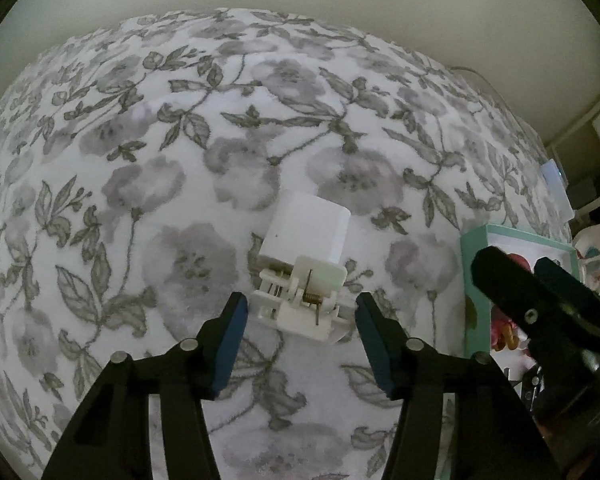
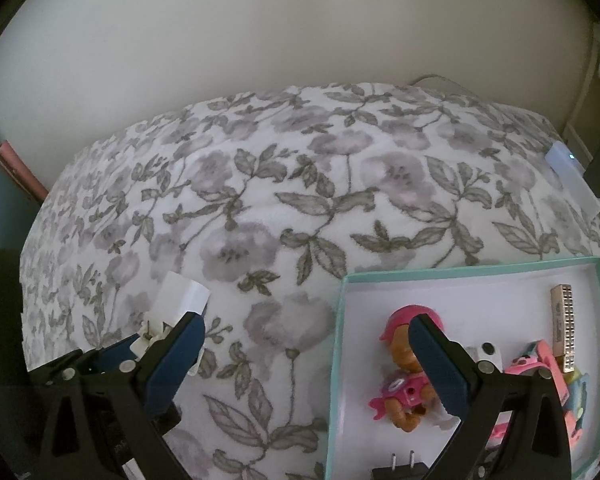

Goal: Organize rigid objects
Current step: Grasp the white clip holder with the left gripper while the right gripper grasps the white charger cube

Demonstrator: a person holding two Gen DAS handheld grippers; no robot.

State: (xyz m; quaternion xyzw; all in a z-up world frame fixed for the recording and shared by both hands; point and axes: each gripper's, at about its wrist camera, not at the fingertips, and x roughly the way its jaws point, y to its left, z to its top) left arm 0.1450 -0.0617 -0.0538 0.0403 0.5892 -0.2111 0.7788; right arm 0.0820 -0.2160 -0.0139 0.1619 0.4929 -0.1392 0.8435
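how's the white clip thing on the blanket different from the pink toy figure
The white clip lies alone on the floral blanket, outside the teal box; the pink toy figure lies inside the box among other items. The clip is plain white and boxy with a bare metal spring; the figure is pink and brown, rounded, with a cap. Neither is gripped: left gripper and right gripper are both open.

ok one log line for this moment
left hand-held gripper: open, straddling white clip on floral blanket | right hand-held gripper: open, above teal box edge | pink toy figure: in box
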